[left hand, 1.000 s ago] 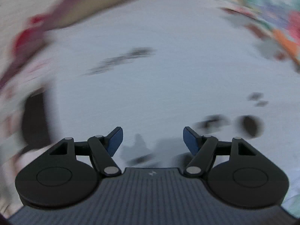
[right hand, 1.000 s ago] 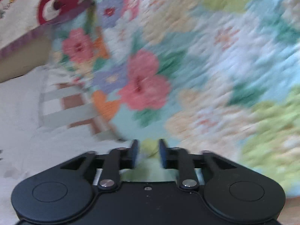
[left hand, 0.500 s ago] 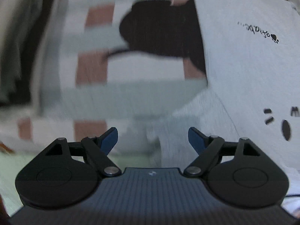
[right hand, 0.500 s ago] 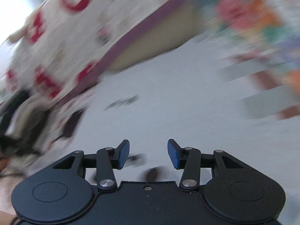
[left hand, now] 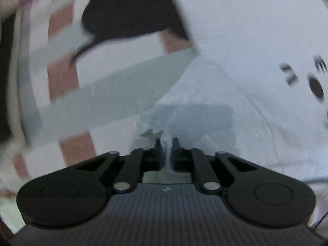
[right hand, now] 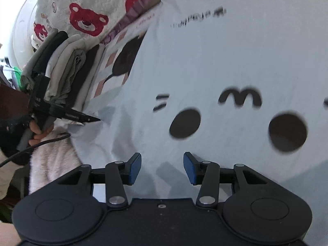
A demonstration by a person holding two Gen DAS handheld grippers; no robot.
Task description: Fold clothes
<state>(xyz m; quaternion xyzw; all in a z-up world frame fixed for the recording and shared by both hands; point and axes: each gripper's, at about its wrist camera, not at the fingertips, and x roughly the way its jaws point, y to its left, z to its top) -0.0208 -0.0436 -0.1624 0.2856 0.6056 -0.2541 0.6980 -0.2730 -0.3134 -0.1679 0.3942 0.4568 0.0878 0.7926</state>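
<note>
Left wrist view shows the left gripper (left hand: 166, 143) pinched tight on a bunched fold at the sleeve edge of one white T-shirt (left hand: 242, 65), which lies spread flat with a cartoon face printed on it. The right gripper (right hand: 162, 168) hovers over the same shirt with its blue pads (right hand: 135, 167) well apart and nothing between them. Two round black eyes (right hand: 185, 123) and one curved mouth mark show on the shirt. One checked cloth (left hand: 98, 94) with a black shape lies beneath the shirt's edge — motion blur leaves its pattern unclear. One stack of folded clothes (right hand: 67, 71) stands beside it, and one white bear-print blanket (right hand: 82, 14) lies behind. A gloved hand (right hand: 30, 127) holds the left tool — its tip touches the sleeve.
</note>
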